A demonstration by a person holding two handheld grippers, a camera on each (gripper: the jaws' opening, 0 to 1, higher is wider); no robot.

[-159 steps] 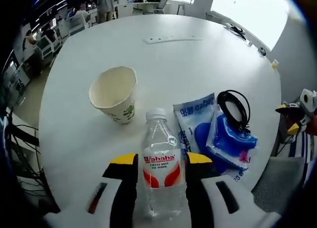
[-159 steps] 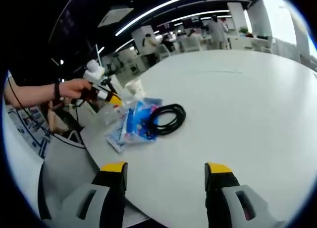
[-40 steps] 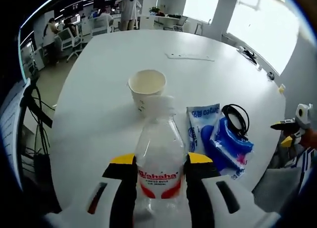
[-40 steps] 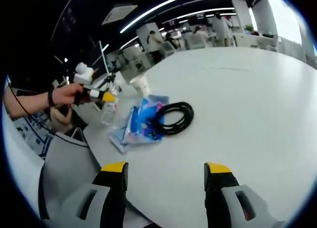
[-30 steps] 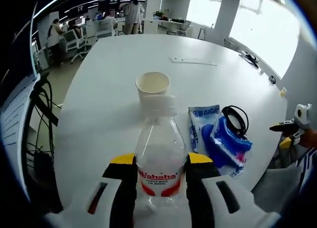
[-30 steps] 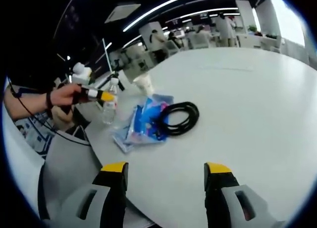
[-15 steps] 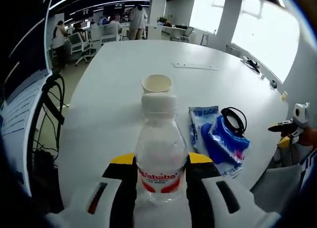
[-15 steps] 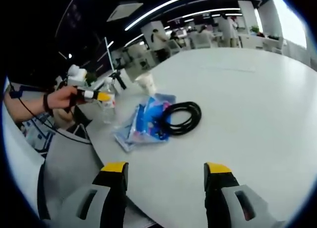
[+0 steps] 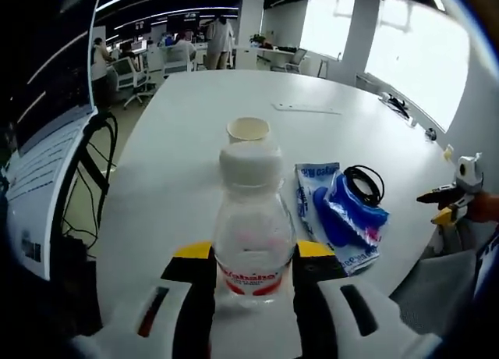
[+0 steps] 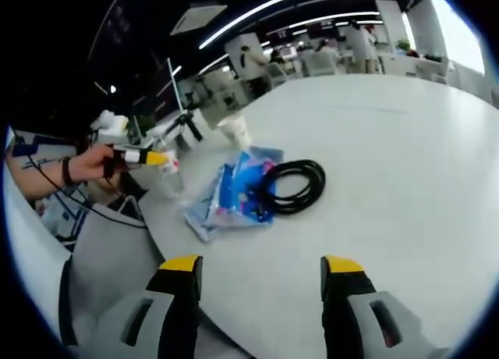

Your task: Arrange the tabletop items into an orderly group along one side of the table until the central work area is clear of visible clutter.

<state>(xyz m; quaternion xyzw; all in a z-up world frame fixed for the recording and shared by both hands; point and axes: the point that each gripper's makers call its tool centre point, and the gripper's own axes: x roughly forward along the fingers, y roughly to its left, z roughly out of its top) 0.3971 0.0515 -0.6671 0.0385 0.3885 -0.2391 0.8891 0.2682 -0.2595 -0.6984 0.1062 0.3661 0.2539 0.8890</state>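
Observation:
A clear water bottle (image 9: 251,218) with a white cap and red label stands upright between my left gripper's (image 9: 253,251) yellow-tipped jaws, which are shut on it near the white table's (image 9: 179,179) edge. Beyond it sit a paper cup (image 9: 248,130), two overlapping blue packets (image 9: 339,218) and a black cable coil (image 9: 362,184) lying on them. My right gripper (image 10: 261,275) is open and holds nothing, over the table's rim. In the right gripper view a hand holds the left gripper (image 10: 142,158) with the bottle (image 10: 168,176), left of the cup (image 10: 234,130), packets (image 10: 232,193) and coil (image 10: 295,186).
A flat pale strip (image 9: 306,108) lies far across the table. Off the table's left edge hang dark cables (image 9: 90,179) beside a screen (image 9: 35,172). Desks, chairs and people (image 9: 221,39) stand in the background. The wide far half of the table (image 10: 405,156) is bare.
The left gripper has drawn back toward the table's edge with the bottle, so cup and packets look farther away. The right gripper has hardly moved and stays open.

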